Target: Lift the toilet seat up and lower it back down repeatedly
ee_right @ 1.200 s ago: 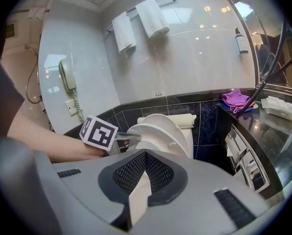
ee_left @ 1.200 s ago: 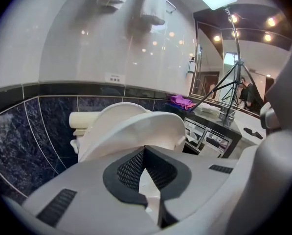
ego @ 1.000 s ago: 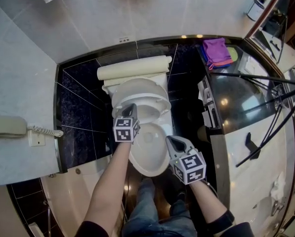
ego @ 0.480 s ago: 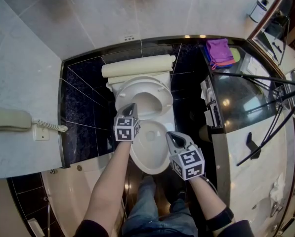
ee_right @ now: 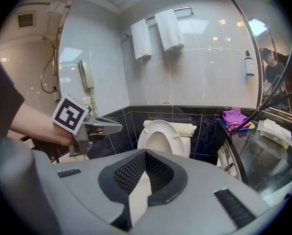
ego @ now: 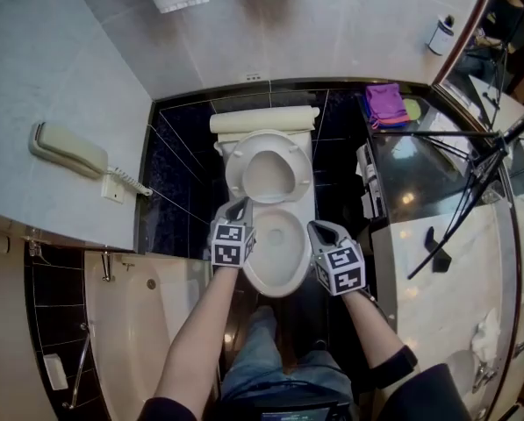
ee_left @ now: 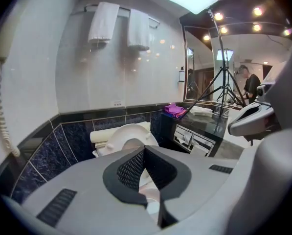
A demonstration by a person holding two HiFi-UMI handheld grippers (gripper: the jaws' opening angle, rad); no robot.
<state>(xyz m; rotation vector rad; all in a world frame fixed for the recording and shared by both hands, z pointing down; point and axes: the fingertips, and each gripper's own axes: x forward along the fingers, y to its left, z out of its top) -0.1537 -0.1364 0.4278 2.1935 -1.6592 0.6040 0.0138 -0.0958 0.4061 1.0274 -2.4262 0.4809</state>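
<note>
The left gripper [ego: 238, 207] has come away from the front edge of the toilet seat [ego: 234, 172], and both grippers sit higher than a second ago. The seat stands raised, leaning back against the cistern [ego: 263, 119], just beyond the left gripper's tips and touching neither tool. The left gripper hangs over the left rim of the bowl [ego: 279, 292]. The right gripper [ego: 319, 228] hangs at the right rim, farther from the seat. Both have their jaws clenched together with nothing between them.

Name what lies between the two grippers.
In the head view, the toilet bowl lies between the left gripper and the right gripper.
</note>
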